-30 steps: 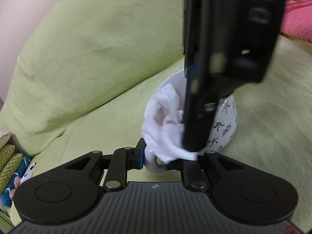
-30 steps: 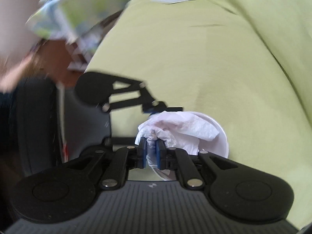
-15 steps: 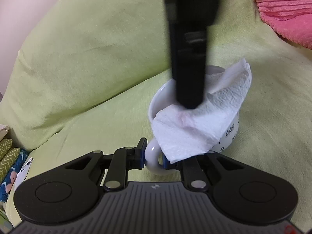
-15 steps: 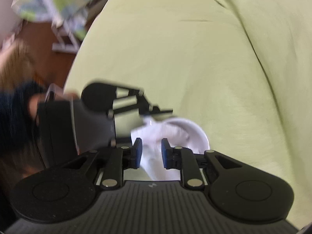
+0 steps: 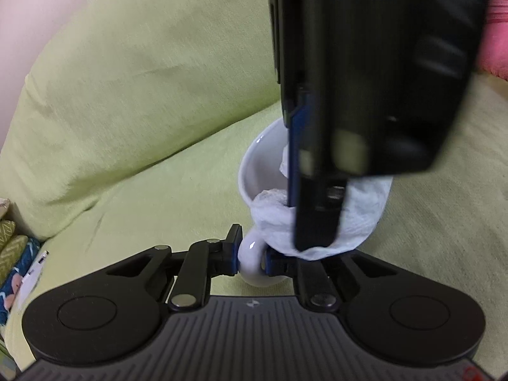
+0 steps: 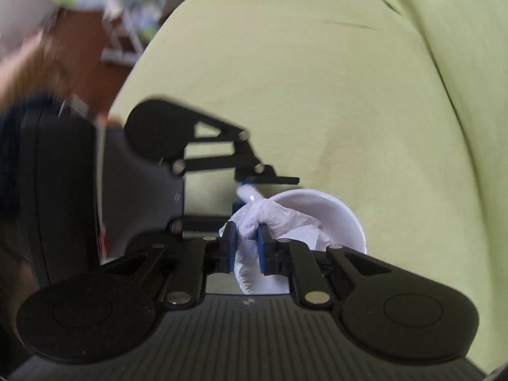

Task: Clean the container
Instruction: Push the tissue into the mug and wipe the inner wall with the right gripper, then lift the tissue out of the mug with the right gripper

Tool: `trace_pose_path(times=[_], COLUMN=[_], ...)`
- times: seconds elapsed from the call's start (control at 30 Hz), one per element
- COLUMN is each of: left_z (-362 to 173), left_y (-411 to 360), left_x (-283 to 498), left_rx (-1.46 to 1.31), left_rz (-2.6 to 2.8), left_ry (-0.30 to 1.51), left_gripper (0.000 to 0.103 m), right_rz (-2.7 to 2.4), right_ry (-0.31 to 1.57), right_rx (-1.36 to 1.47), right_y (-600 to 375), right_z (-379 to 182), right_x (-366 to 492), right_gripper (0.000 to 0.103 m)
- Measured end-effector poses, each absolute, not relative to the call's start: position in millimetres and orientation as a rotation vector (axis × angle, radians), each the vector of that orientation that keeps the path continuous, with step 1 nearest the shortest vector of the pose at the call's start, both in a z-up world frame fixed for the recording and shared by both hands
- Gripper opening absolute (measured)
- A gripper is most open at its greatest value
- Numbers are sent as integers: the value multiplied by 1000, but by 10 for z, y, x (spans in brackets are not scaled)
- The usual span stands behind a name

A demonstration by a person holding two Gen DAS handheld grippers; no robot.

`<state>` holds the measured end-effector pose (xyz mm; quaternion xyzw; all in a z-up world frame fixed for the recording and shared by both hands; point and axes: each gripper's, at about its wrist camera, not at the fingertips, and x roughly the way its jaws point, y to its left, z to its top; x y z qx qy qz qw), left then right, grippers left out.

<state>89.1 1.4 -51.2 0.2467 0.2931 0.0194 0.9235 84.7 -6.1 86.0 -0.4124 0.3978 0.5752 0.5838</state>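
White mug: handle pinched by left gripper; right gripper, directly above the mouth, clamps tissue.

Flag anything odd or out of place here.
The mug sits on a soft green couch cushion, an unsteady spot. The left gripper clamps its handle while the right gripper holds a paper towel at its rim. No spills or damage.

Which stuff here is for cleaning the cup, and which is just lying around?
For the job:
white ceramic mug
crumpled white paper towel
left gripper holding the mug's handle
right gripper pinching the towel

Just lying about:
green sofa cushion
pink ribbed cloth
patterned fabric
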Motion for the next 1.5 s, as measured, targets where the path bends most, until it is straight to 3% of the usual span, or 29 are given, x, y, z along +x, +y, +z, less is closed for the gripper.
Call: trace_pose_path(times=[0.5, 0.6, 0.77, 1.07, 1.5], left_z=[-562, -591, -668, -653, -664], left_y=[-442, -512, -702, -928, -1354], left_x=[763, 714, 617, 485, 237], left_rx=[522, 537, 604, 599, 657], left_rz=[78, 75, 76, 85, 117], left_ry=[590, 587, 567, 563, 530], left_gripper=[16, 16, 12, 12, 15], right_rz=[1479, 1474, 1393, 1185, 923], right_ry=[428, 513, 799, 960, 1083], right_rx=[-1853, -1744, -1175, -407, -19], right_y=[-339, -322, -439, -724, -700], right_z=[793, 858, 1001, 970, 740], right_x=[402, 508, 858, 1137, 1344], right_gripper=[12, 13, 15, 12, 13])
